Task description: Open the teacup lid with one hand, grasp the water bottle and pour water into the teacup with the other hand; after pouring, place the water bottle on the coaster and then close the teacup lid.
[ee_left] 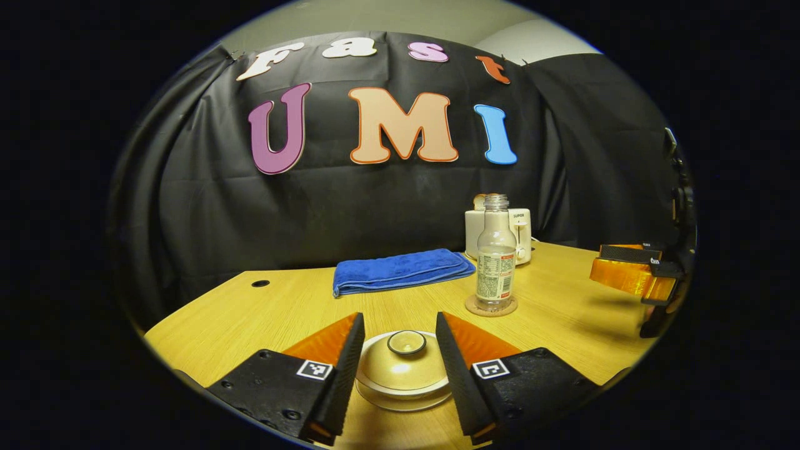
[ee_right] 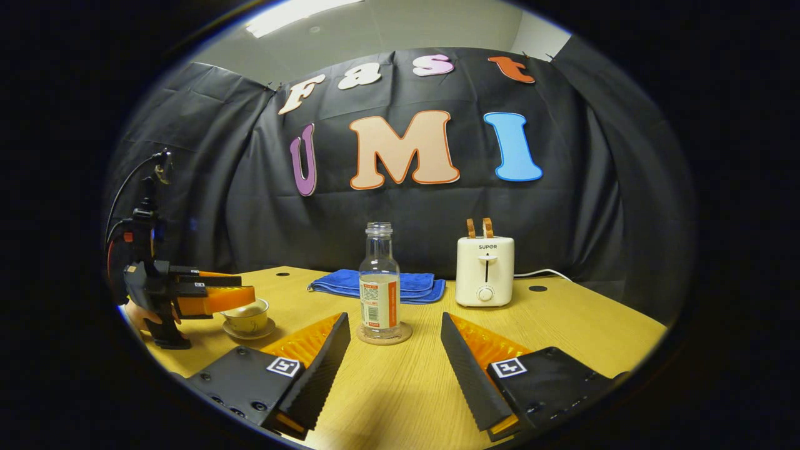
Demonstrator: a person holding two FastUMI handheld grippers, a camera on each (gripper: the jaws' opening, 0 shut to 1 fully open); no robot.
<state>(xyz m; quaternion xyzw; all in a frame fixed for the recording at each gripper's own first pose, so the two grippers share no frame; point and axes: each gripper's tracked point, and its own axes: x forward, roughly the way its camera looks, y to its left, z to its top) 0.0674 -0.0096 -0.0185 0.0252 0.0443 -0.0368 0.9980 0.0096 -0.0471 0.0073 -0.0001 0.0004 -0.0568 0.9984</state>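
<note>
A cream teacup [ee_left: 403, 375] on its saucer sits low between my left gripper's [ee_left: 400, 317] spread fingers, lid [ee_left: 406, 353] on. The fingers flank the lid without pressing on it, so this gripper is open. A clear capless water bottle [ee_left: 495, 259] stands upright on a round coaster [ee_left: 491, 307] behind and right of the cup. In the right gripper view the bottle [ee_right: 379, 287] and coaster [ee_right: 384, 335] are straight ahead of my open right gripper [ee_right: 394, 317], whose fingers hold nothing. The left gripper [ee_right: 245, 286] hovers over the teacup [ee_right: 247, 320] at the far left.
A folded blue towel [ee_left: 400, 270] lies at the back of the wooden table [ee_left: 281, 312]. A cream toaster [ee_right: 485, 272] with two slices stands back right, its cord trailing right. The other gripper [ee_left: 634, 275] hangs at the right edge of the left gripper view.
</note>
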